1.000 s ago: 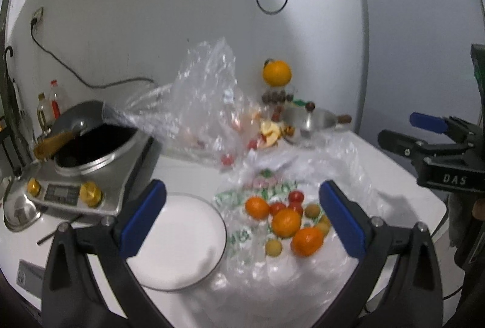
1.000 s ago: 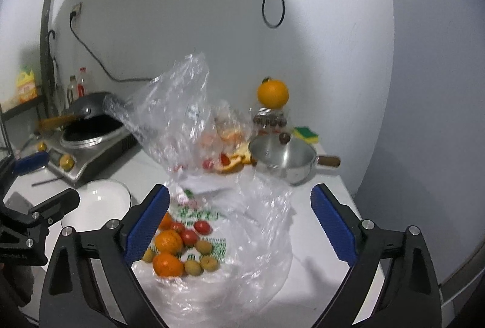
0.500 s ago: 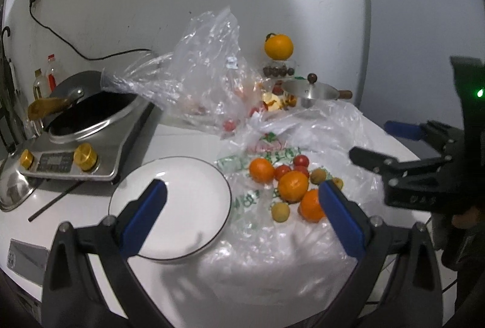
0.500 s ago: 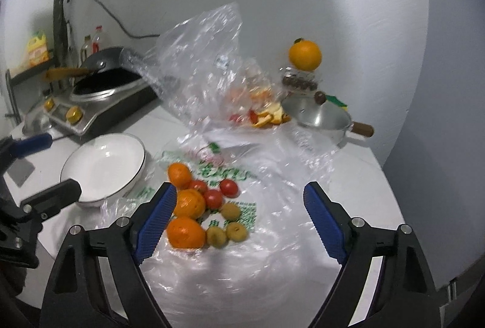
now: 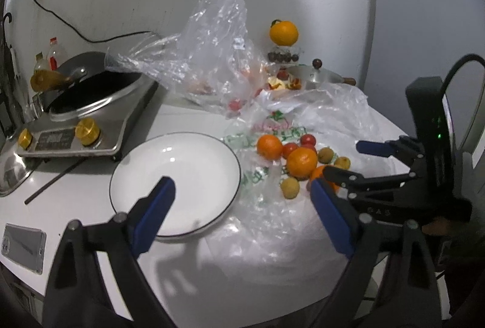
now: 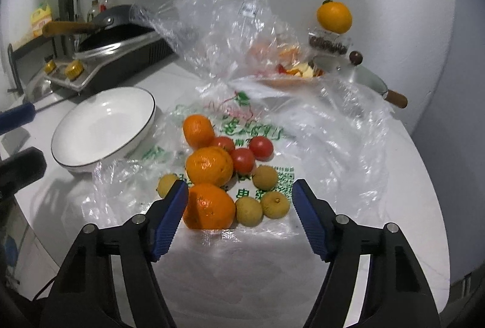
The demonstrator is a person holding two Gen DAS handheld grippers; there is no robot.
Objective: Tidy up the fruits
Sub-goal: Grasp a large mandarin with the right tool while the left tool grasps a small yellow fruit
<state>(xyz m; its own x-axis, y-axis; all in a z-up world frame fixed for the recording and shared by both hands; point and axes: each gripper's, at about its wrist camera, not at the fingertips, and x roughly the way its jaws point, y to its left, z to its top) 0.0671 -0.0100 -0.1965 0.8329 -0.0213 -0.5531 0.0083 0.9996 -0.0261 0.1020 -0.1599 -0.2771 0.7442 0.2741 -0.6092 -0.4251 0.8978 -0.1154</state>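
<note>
Right wrist view, and the right hand-held gripper [image 6: 238,206] is down low over the fruit pile, jaws apart and just been closing in, with the nearest orange [image 6: 209,206] sitting between the blue pads but not yet pinched. Behind it sit two more oranges, three little tomatoes [image 6: 242,159] and some small brownish-yellow fruits [image 6: 248,211], all lying on a flattened plastic bag [image 6: 318,152] on the counter [image 6: 303,276]. The white plate [image 6: 103,131] waits empty just beside the pile.

How will it handle? The orange looks firm with a bit of give, round and likely to roll, so take it across its widest part with the pads on opposite sides. The tomatoes look soft-skinned and easy to bruise: a gentle squeeze there. That bag is thin and slippery and could snag in the pads or slide.

Left hand-held gripper [image 5: 239,208] hangs open over the plate's near edge, nothing between its jaws, which have just been narrowing a touch.

Writing? Green print on the bag, characters and a square code, too blurred to read; the right tool's arm shows lettering in the left wrist view, only partly legible
</note>
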